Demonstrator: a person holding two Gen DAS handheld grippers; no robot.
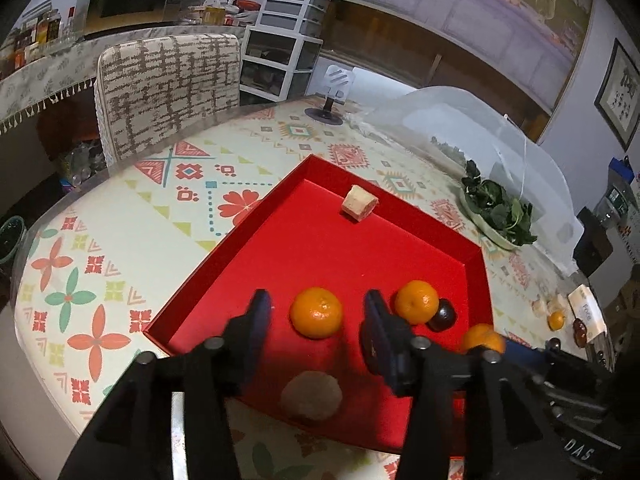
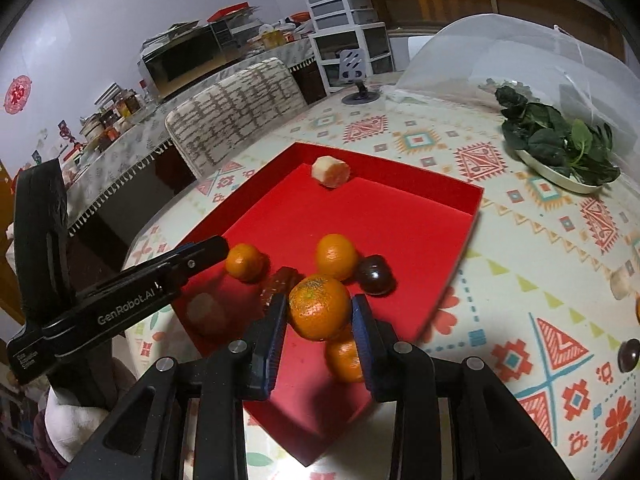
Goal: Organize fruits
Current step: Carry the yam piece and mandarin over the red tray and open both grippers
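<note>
A red tray [image 1: 188,300] lies on the patterned tablecloth. My left gripper [image 1: 318,300] is open over it. A mandarin [image 1: 317,314] rests on the tray floor between its fingers, with a gap on each side. Right of it sit a second mandarin [image 1: 417,301] and a dark plum [image 1: 442,314]. My right gripper [image 2: 319,300] is shut on another mandarin [image 2: 319,306], held just above the tray's near part. One more mandarin [image 2: 344,356] lies under it. A brown fruit [image 2: 280,284], a pale round piece [image 2: 206,312] and a beige chunk [image 2: 330,171] are also in the tray.
A plate of leafy greens [image 2: 560,148] sits at the far right beside a clear food cover [image 2: 500,64]. A phone stand [image 2: 360,92] and a chair [image 2: 240,108] are behind the tray. A loose dark plum [image 2: 628,354] and a pale piece [image 2: 622,280] lie on the cloth at right.
</note>
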